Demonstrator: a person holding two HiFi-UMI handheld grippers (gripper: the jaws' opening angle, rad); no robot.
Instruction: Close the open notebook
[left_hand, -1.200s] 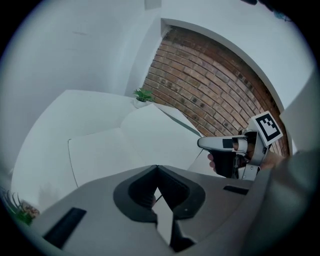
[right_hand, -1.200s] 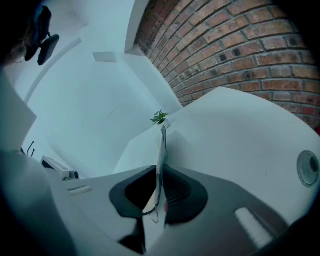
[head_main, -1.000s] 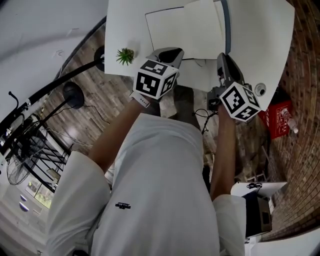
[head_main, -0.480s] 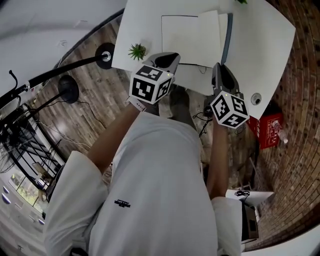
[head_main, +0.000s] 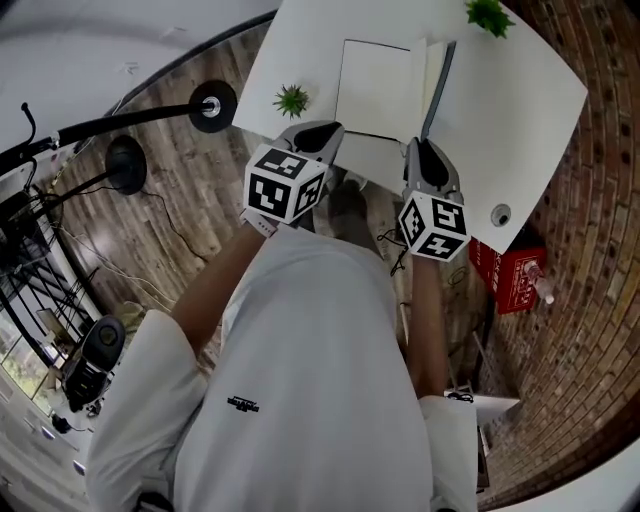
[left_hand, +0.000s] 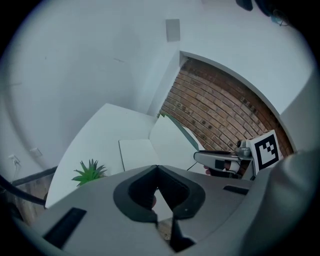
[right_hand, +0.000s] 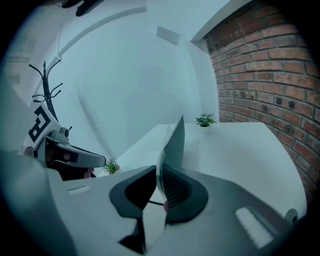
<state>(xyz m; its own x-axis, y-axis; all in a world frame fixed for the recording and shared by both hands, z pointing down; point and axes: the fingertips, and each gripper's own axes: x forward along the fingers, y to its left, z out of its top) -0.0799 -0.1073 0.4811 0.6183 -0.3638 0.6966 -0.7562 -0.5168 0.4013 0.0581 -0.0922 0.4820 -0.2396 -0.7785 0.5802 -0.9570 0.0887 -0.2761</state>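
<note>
**Right tongs hold the notebook's cover upright at the desk's near edge**

The notebook lies open by the near edge of the white desk, with its left page flat. Its grey right cover stands raised, close to upright, with pale pages against its inner face. The right tongs are clamped on the near lower edge of that cover. In the right gripper view the cover rises straight out from between the pressed pads.

The left tongs are pressed together at the tips with nothing between them. They sit over the desk's near edge, just beside the notebook's near left corner, and I cannot tell whether they touch anything.

Both bare forearms reach forward from the body and run roughly parallel, and both tongs slope down toward the desk. Each marker cube faces up toward the head camera.

A small potted plant stands near the desk's near left corner. A second plant stands by the far edge.
</note>
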